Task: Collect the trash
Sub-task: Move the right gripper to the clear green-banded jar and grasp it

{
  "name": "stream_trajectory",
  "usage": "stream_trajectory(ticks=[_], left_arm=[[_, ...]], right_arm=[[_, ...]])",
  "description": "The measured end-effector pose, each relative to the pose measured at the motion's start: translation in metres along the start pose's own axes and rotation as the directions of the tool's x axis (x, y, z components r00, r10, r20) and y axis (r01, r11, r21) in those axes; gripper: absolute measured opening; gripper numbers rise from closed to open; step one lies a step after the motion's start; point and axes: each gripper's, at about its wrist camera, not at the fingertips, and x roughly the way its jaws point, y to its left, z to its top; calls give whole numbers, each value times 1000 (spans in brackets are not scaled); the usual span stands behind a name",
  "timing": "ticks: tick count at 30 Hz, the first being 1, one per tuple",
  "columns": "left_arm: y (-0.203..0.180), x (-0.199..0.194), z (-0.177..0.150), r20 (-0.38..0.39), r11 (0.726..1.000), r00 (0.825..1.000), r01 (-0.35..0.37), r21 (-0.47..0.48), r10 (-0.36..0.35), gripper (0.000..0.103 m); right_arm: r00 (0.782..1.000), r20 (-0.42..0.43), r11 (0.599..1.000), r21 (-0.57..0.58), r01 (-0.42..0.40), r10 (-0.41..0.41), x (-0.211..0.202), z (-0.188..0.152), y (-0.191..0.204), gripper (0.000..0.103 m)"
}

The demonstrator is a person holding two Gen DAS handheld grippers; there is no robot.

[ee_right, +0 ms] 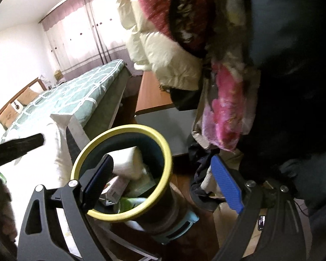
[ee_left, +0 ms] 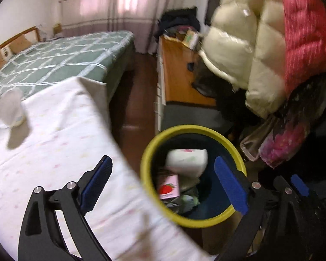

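Left claw (ee_left: 167, 187) jaws apart and empty above yellow-rimmed bin (ee_left: 145, 169), right claw (ee_right: 165, 187) likewise apart and empty, white packet (ee_left: 187, 158) and strawberry carton (ee_left: 168, 187) lying inside bin, beside cloth-covered bench (ee_left: 60, 134), green bed (ee_left: 60, 54) beyond.

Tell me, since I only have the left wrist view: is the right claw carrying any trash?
Observer: No. The right claw is open and empty, with one finger above the mouth of the bin.
Operator: I only see the bin's mouth. What is at its foot?
Observer: A pale blue slotted piece sits around the bottom of its dark wall. I cannot tell what it is.
Operator: Is anything on the floor past the bin, under the hanging coats?
Observer: Yes, dark clothing lies heaped there, with something white among it.
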Motion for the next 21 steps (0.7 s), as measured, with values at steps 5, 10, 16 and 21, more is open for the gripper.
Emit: stream_trajectory(ticks=[5,10,16,21], left_arm=[[73,-52,-25,64,990,995,-72,-119,80,94],[151,-96,-57,87,952,971,-199,-231,224,95],[233,-131,-81,88,892,933,-302,-337,350,95],[281,-146,-94,92,847,900,-361,-391,426,95]], right_arm=[[999,-23,999,-42,-35,34,7,-4,24,86],[995,-38,990,-107,-92,88,12,-2,67,86],[981,-38,963,-189,-192,189,11,10,136,86],[948,-91,907,-276,-319,306,14,14,219,86]])
